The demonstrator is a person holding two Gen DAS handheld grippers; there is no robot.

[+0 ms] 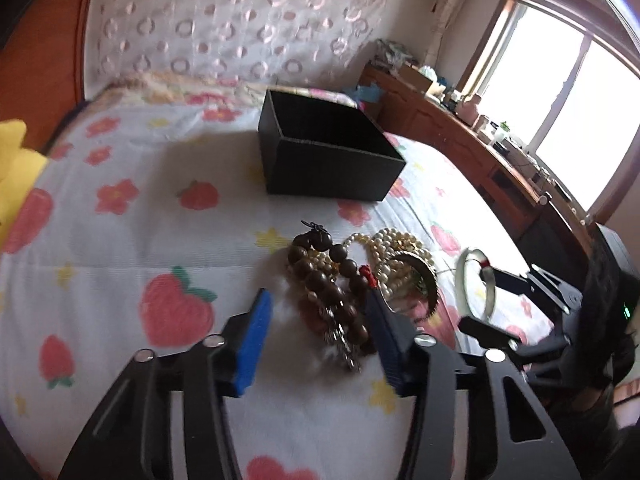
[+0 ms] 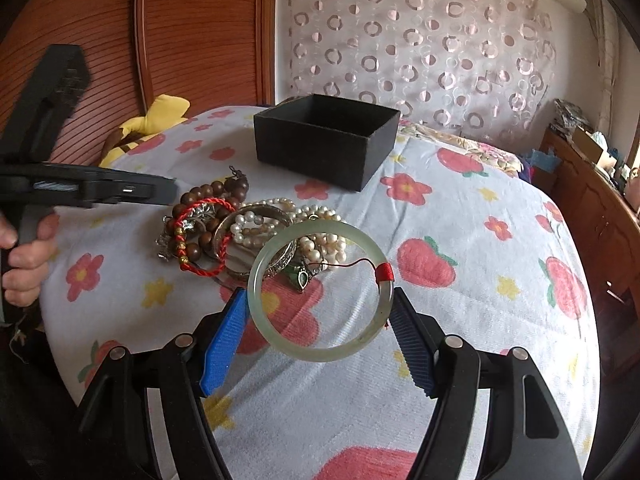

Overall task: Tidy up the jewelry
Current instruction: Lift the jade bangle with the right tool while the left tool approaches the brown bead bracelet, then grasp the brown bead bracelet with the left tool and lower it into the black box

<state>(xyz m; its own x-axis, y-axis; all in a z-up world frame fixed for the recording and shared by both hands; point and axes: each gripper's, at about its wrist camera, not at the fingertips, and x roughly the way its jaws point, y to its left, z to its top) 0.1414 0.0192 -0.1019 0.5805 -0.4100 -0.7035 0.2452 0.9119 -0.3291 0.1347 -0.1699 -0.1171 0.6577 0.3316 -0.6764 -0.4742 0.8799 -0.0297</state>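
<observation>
A pile of jewelry lies on the bed: dark wooden bead bracelets (image 1: 320, 280) (image 2: 200, 192), pearl strands (image 1: 394, 242) (image 2: 280, 216), a metal bangle (image 1: 424, 276) (image 2: 240, 220) and a red cord bracelet (image 2: 208, 236). My left gripper (image 1: 318, 300) is open, its blue fingers on either side of the wooden beads. My right gripper (image 2: 320, 300) is shut on a pale green jade bangle (image 2: 320, 354) (image 1: 474, 280) with red thread, held above the bed, right of the pile. An open black box (image 1: 332, 160) (image 2: 328, 140) stands behind the pile.
The bed has a strawberry-print sheet (image 1: 120, 280) (image 2: 480, 320). A yellow plush toy (image 1: 16, 160) (image 2: 148, 120) lies at the left edge. A wooden cabinet (image 1: 460, 136) with clutter runs along the right under a window. A curtain (image 2: 420, 40) hangs behind.
</observation>
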